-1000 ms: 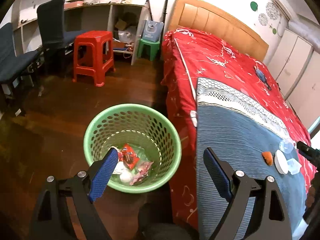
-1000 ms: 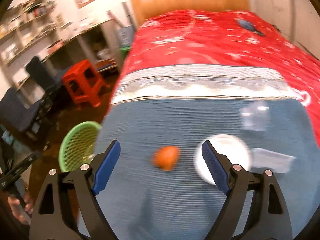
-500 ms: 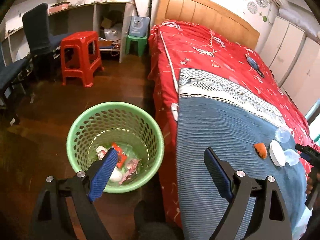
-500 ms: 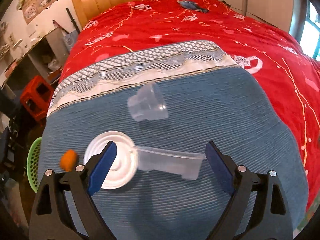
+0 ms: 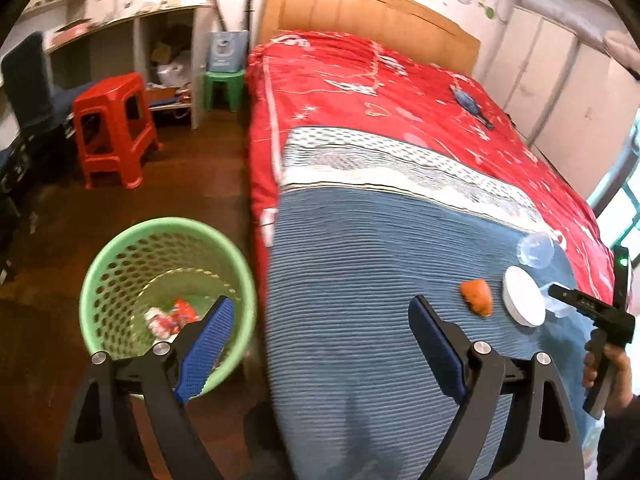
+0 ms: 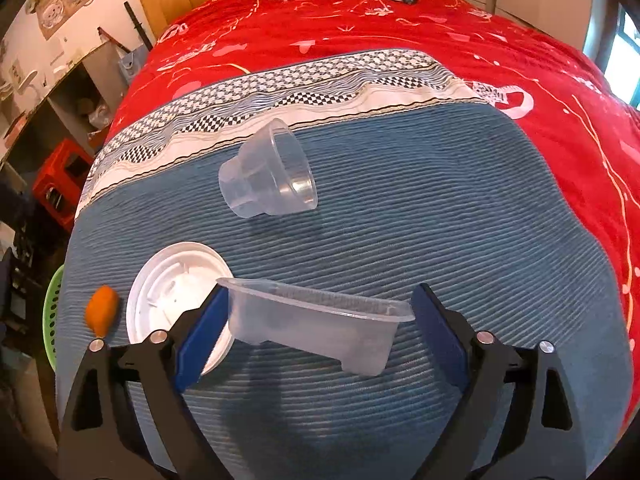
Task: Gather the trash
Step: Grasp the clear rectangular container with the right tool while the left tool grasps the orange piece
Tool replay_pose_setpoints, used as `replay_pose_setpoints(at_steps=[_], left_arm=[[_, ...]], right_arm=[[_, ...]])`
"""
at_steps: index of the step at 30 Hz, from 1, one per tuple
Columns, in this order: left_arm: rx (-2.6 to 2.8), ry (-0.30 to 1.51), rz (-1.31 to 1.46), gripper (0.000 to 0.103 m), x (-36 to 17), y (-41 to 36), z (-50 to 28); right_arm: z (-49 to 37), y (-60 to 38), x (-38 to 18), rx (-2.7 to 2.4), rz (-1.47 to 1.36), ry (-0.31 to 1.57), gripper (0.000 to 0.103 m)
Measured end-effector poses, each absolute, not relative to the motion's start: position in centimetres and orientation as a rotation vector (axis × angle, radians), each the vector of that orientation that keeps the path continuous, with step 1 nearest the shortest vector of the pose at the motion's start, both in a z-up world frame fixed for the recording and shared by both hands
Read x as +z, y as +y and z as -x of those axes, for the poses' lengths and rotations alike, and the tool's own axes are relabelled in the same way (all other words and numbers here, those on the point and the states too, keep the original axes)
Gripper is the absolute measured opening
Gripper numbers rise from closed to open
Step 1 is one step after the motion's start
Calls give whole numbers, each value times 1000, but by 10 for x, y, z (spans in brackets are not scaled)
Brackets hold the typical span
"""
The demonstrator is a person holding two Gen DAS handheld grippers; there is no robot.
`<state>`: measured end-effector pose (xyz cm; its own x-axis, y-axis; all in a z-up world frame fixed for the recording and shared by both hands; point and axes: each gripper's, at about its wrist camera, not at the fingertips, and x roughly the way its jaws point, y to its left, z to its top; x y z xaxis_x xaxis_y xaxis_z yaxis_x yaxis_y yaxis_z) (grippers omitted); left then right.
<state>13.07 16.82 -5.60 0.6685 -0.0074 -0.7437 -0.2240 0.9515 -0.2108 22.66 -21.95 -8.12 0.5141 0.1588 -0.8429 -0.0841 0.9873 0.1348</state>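
On the blue blanket (image 6: 400, 220) lie a clear rectangular plastic tray (image 6: 316, 326), a white round lid (image 6: 176, 296), an orange scrap (image 6: 102, 310) and a clear cup (image 6: 272, 172) on its side. My right gripper (image 6: 320, 328) is open, its blue fingers either side of the tray, not touching. My left gripper (image 5: 320, 340) is open and empty above the bed's edge, beside the green basket (image 5: 120, 256) holding wrappers. The lid (image 5: 522, 296), the scrap (image 5: 476, 298) and the cup (image 5: 536, 250) also show in the left wrist view.
The red bedspread (image 5: 380, 92) covers the bed, with a blue object (image 5: 468, 102) on it. A red stool (image 5: 114, 128), a green stool (image 5: 224, 88) and dark chairs stand on the wooden floor. Cupboards line the right wall.
My right gripper has moved forward and down, so the clear tray now lies between its open fingers. My left gripper has swung right, towards the bed.
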Motion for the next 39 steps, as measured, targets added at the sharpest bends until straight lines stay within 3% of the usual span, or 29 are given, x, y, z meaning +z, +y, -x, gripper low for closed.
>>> replay_pose_setpoints(at_steps=[17, 25, 30, 33, 39], left_arm=[[-186, 915, 171, 85, -80, 46, -213], [-222, 973, 127, 69, -105, 20, -240], [-230, 996, 106, 42, -117, 14, -246], [-231, 983, 113, 33, -115, 16, -243], [-206, 948, 149, 29, -100, 35, -225]], right_arm=[[-200, -244, -53, 195, -141, 919, 89], [-190, -244, -36, 235, -161, 876, 89], [-183, -239, -32, 256, -162, 869, 89], [-179, -233, -30, 270, -161, 865, 89], [-168, -216, -23, 315, -156, 852, 89]])
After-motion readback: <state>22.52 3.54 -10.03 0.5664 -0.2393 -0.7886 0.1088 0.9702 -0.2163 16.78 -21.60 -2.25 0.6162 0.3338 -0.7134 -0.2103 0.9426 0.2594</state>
